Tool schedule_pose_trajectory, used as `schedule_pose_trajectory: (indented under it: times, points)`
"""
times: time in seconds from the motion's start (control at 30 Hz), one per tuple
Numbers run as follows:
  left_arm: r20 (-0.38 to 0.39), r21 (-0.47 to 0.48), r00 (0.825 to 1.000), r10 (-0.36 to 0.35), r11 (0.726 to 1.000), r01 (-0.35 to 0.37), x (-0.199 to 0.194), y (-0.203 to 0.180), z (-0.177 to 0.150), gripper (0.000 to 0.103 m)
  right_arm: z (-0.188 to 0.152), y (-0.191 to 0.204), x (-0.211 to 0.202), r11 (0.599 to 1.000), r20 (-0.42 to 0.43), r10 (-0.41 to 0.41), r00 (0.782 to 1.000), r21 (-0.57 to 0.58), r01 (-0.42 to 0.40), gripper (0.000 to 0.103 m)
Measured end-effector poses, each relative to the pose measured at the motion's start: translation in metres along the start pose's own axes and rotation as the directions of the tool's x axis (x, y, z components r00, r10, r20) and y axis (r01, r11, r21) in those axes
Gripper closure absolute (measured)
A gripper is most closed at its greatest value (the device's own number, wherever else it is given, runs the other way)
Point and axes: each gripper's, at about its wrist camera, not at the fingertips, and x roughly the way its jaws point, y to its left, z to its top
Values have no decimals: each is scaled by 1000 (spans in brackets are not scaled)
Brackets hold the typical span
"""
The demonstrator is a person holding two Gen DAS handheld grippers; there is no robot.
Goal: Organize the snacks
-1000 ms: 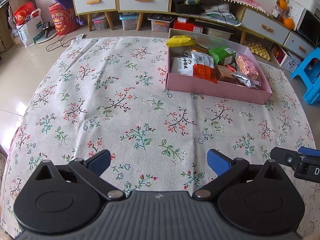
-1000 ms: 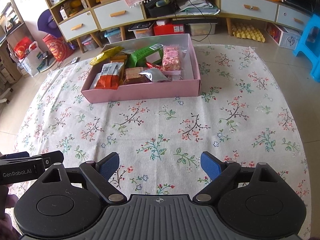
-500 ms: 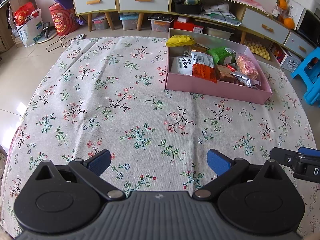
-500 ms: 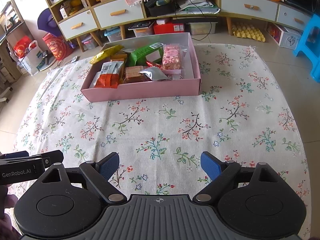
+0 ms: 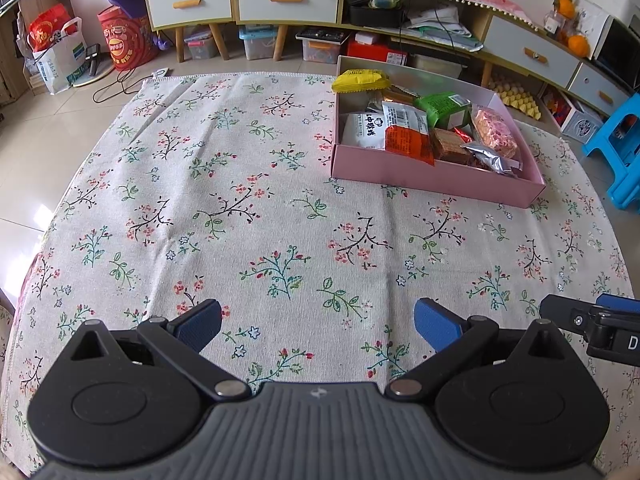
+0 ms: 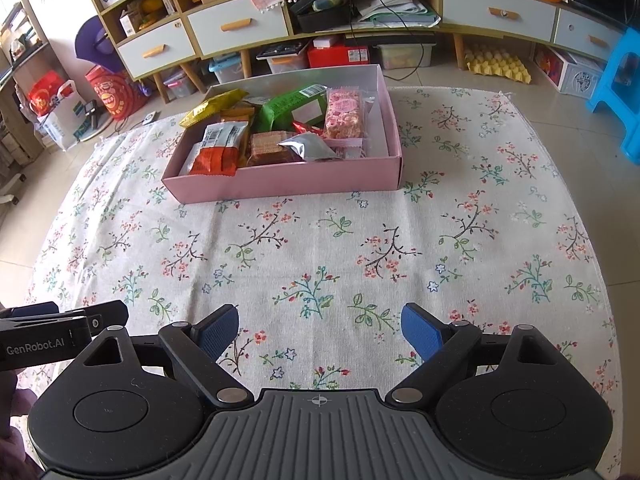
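Landmark: pink box (image 6: 280, 180), a shallow open tray on the floral tablecloth (image 6: 320, 248).
Left gripper (image 5: 318, 320): jaws wide apart, nothing between the blue pads, only cloth under them; it hangs over the cloth edge nearest the camera, well apart from the pink box (image 5: 432, 176).
Right gripper (image 6: 320, 326): jaws wide apart, nothing between them; also over the near cloth edge, well apart from the box, just beside the left gripper.
Snacks: all seen lie inside the pink box, packed close and overlapping.
Yellow packet (image 6: 212, 107): at the box's far left corner, jutting over the rim.
Green packet (image 6: 294, 107): at the far wall of the box, middle.
Pink puffed-rice bar (image 6: 345, 114): right of the green packet, lengthwise.
Orange-and-white packet (image 6: 218, 150): at the box's near left.
Brown wafer pack (image 6: 267, 148): near wall, middle.
Silver foil packet (image 6: 310, 146): beside the wafer pack, partly over it.
Cloth around the box: bare of snacks.
Cabinet (image 6: 240, 28): behind the box, drawers shut.
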Motion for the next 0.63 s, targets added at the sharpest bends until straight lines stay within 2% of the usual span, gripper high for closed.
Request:
schedule_pose_trajectory:
  times: [0.63]
  points:
    - [7, 18, 1000, -1, 1000, 1, -1, -3, -2, 0, 0, 1, 1, 1000, 1, -3, 1000, -4, 3, 13]
